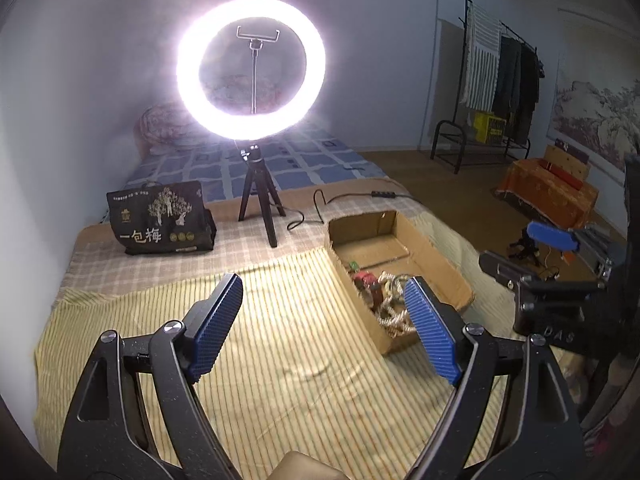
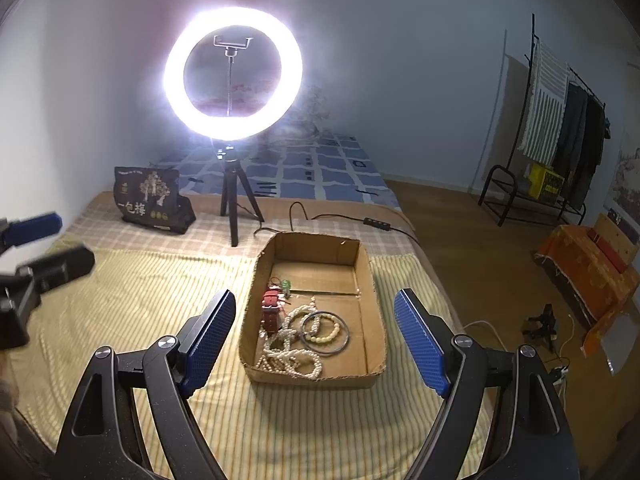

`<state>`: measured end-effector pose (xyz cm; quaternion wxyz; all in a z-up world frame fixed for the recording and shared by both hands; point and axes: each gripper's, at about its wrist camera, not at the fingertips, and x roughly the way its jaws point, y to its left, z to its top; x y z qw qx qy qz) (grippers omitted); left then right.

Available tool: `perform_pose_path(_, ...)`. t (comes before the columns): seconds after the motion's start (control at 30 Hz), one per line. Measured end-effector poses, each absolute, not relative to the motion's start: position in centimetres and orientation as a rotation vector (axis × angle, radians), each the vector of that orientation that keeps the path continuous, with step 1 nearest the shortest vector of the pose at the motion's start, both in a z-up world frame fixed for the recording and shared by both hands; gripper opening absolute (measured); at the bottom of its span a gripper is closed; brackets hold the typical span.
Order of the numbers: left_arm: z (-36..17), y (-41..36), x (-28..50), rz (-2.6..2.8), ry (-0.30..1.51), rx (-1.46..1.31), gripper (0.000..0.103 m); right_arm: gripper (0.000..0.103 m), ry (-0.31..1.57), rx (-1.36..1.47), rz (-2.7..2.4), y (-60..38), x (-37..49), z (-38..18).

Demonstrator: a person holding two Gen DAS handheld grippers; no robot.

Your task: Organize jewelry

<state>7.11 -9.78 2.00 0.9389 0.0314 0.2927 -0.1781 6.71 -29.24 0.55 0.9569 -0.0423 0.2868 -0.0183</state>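
Observation:
A shallow cardboard box sits on the striped yellow cloth. In its near end lie a pearl necklace, a red watch, a dark bangle around a bead bracelet, and a small green piece. My right gripper is open and empty, just in front of the box. My left gripper is open and empty above the cloth, left of the box; the pearls and red watch show there too.
A lit ring light on a black tripod stands behind the box, its cable trailing right. A black printed bag stands at the back left. The bed's right edge drops to a wooden floor.

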Motion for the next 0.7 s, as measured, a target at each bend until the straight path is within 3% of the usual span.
perform_pose_path(0.2,1.4,-10.1,5.9,-0.352,0.599,0.101,0.086,0.081,0.578,-0.103,-0.025,-28.7,6.2,-0.3)
perform_pose_path(0.33,1.5,-10.2,5.6,-0.334,0.594,0.113,0.102,0.081,0.578,-0.11,-0.027,-28.6,6.4,-0.5)
perform_pose_path(0.7,1.4,-10.0,5.1,-0.274,0.578,0.137,0.103,0.082,0.563,-0.102,-0.067,-29.1,6.3,-0.9)
